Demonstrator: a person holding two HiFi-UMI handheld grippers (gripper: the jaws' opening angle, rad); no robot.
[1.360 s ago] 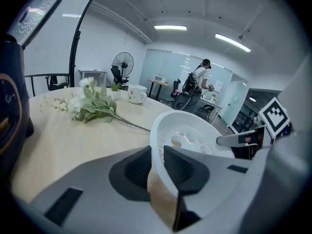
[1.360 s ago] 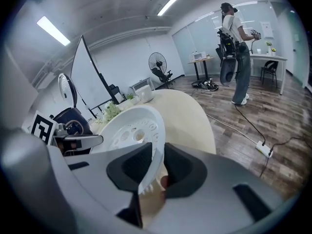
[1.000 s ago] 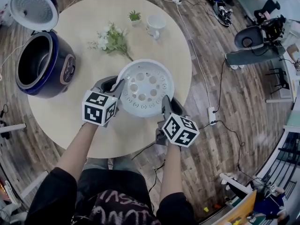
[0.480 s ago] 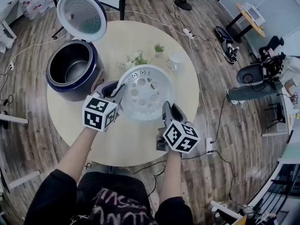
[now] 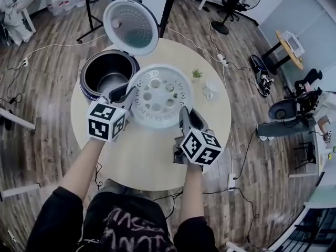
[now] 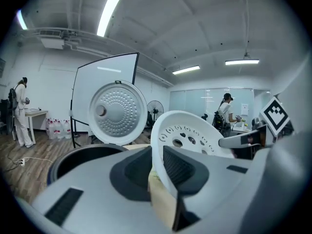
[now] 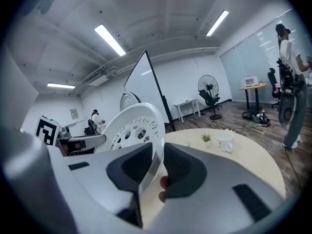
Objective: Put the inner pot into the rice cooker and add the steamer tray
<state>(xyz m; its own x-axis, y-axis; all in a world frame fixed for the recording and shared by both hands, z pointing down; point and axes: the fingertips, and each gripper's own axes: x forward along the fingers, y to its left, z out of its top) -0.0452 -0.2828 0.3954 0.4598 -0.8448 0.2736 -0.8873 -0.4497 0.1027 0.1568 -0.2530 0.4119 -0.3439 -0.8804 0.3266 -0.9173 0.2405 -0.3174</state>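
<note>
**Status:** Steamer tray [image 5: 157, 94] is held clear above the round table [image 5: 142, 156], tilted, just beside the rice cooker [image 5: 85, 85]. Cooker sits at table's far-left edge w/ lid [image 5: 131, 25] up. Left gripper [image 5: 126, 95] is clamped on tray's left rim. Right gripper [image 5: 185, 117] is clamped on its near-right rim. Inner pot [image 5: 107, 80] appears already seated in cooker. Tray is not yet in.

**Risks (judged):**
- Both grips are on thin rim only. If the hands pull apart or twist unevenly, rim may slip out and tray drops onto table or cooker.
- Tray goes in tilted: one edge catches pot's rim, tray jams or sits crooked, lid won't shut.
- Left gripper sits on the cooker side, so it may knock cooker's rim or the raised lid on approach.
- Mug [image 5: 210, 91] and small plant [image 5: 197, 73] stand near far-right edge, away from the path. Low risk.

**Count:**
- Tray: 1
- Cooker: 1
- Lid: 1
- Inner pot: 1
- Grippers: 2
- Table: 1
- Mug: 1
- Plant: 1
</note>
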